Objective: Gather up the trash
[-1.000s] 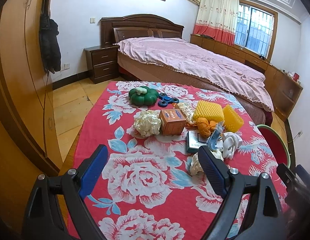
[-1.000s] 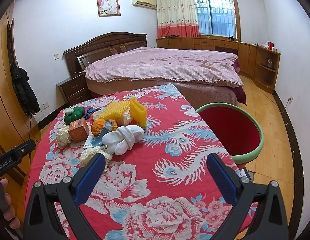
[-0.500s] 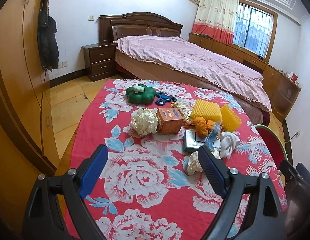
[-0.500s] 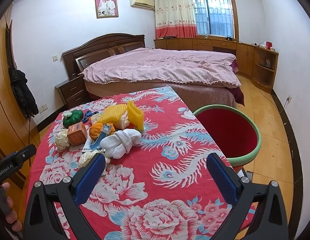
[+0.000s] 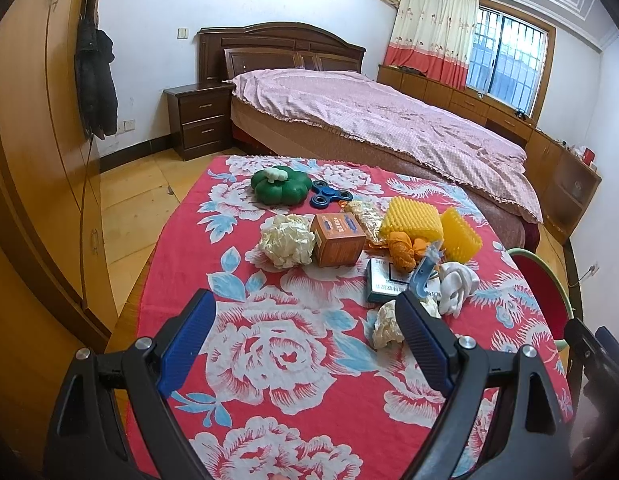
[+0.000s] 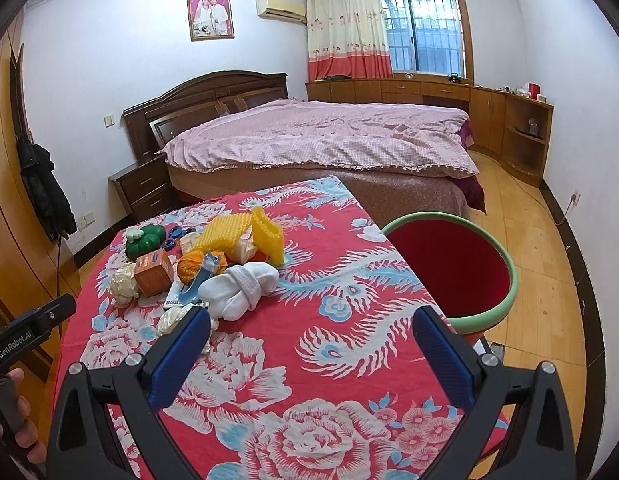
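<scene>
A cluster of items lies on the red floral tablecloth (image 5: 293, 356). A crumpled cream paper ball (image 5: 286, 241) sits left of an orange box (image 5: 338, 239). A smaller crumpled paper (image 5: 386, 323) lies just left of my left gripper's right finger. An orange wrapper wad (image 5: 405, 251), a blue-white pack (image 5: 383, 283) and rolled white socks (image 5: 457, 286) lie nearby. My left gripper (image 5: 305, 344) is open and empty above the near cloth. My right gripper (image 6: 311, 350) is open and empty; the small crumpled paper (image 6: 173, 318) is by its left finger. A red bin with a green rim (image 6: 453, 268) stands right of the table.
A green pumpkin toy (image 5: 280, 186), a blue fidget spinner (image 5: 329, 197) and two yellow spiky pads (image 5: 413, 222) sit at the far side of the cluster. A bed (image 6: 321, 140) stands beyond the table, a wardrobe (image 5: 33, 160) to the left, and a nightstand (image 5: 199, 120).
Both grippers have drawn back and risen slightly, so the table items look a little farther off. Both stay open. Nothing on the table has moved.
</scene>
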